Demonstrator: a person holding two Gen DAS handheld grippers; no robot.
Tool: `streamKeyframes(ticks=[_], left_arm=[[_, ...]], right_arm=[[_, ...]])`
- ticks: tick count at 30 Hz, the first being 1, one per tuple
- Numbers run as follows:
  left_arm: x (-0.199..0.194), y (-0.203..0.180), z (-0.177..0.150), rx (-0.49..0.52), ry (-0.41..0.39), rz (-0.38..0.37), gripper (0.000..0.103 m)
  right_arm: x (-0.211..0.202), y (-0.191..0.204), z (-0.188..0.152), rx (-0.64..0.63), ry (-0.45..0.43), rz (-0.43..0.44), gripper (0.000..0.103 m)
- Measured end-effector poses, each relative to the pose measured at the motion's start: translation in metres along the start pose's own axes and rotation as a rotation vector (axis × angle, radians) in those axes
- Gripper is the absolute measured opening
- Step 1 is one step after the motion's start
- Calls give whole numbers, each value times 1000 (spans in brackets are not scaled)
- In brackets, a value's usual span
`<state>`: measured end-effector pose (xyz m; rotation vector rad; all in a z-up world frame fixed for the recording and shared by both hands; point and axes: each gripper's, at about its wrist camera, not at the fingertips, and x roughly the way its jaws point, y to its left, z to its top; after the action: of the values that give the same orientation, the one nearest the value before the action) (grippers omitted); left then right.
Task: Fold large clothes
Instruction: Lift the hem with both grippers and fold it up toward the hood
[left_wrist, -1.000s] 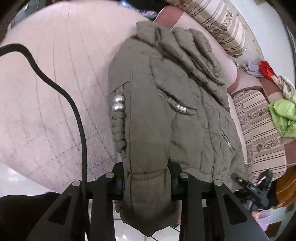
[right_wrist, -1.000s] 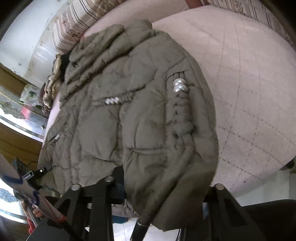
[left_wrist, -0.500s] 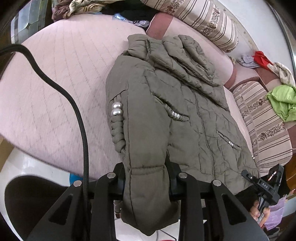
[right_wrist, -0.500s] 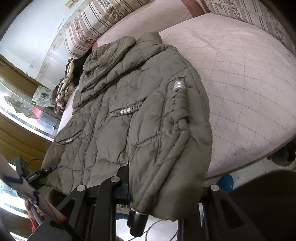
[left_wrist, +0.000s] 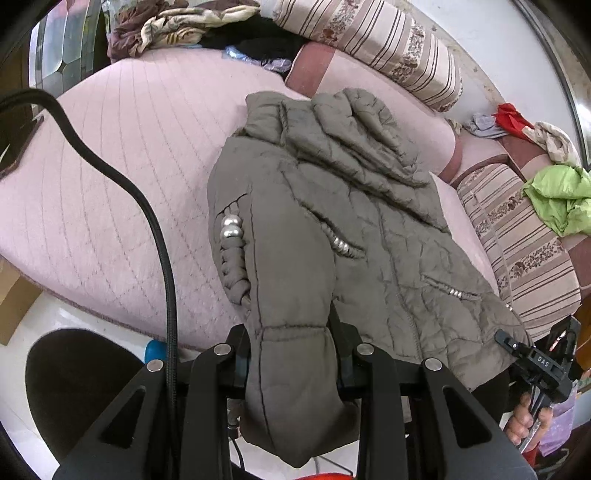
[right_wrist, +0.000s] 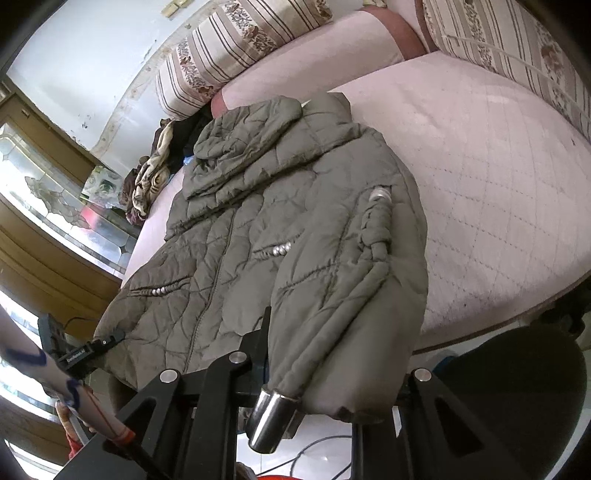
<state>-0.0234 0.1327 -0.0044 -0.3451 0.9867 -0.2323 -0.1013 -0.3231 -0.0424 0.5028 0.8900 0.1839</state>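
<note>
bed: round pink quilted mattress (left_wrist: 122, 177), striped bolster cushions (left_wrist: 373, 40) around its far edge
jacket: olive padded jacket (left_wrist: 369, 206) lay flat on the mattress, hood toward the cushions, hem at the near edge; both sleeves were folded in over the front
left sleeve: cuff end (left_wrist: 291, 384) hung off the mattress edge, between the left claw's fingers
right sleeve: cuff end (right_wrist: 354, 354) likewise off the edge, inside the right claw; metal cord ends (right_wrist: 273, 417) dangled below it
left claw: left gripper (left_wrist: 293, 354) narrowed to a small gap, clamped on the left cuff
right claw: right gripper (right_wrist: 332, 373) was closing, cuff fabric between the jaws; pad contact was hidden by the cloth
cable: black cable (left_wrist: 147, 206) ran across the left wrist view
clutter: green garment (left_wrist: 557, 199) lay on a cushion, crumpled cloths (left_wrist: 177, 26) at the far side
containers: none visible
</note>
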Motion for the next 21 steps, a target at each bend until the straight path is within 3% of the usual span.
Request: streamKeyframes(ticks=[10,21], left_arm=[[-21,-28,41,84,-120,24,28],[-26,-62,108,149,-234,48,29]], right_arm=[[-12,24,39,-66,-67,26,20],[-16,73,102,-162,-164,19,20]])
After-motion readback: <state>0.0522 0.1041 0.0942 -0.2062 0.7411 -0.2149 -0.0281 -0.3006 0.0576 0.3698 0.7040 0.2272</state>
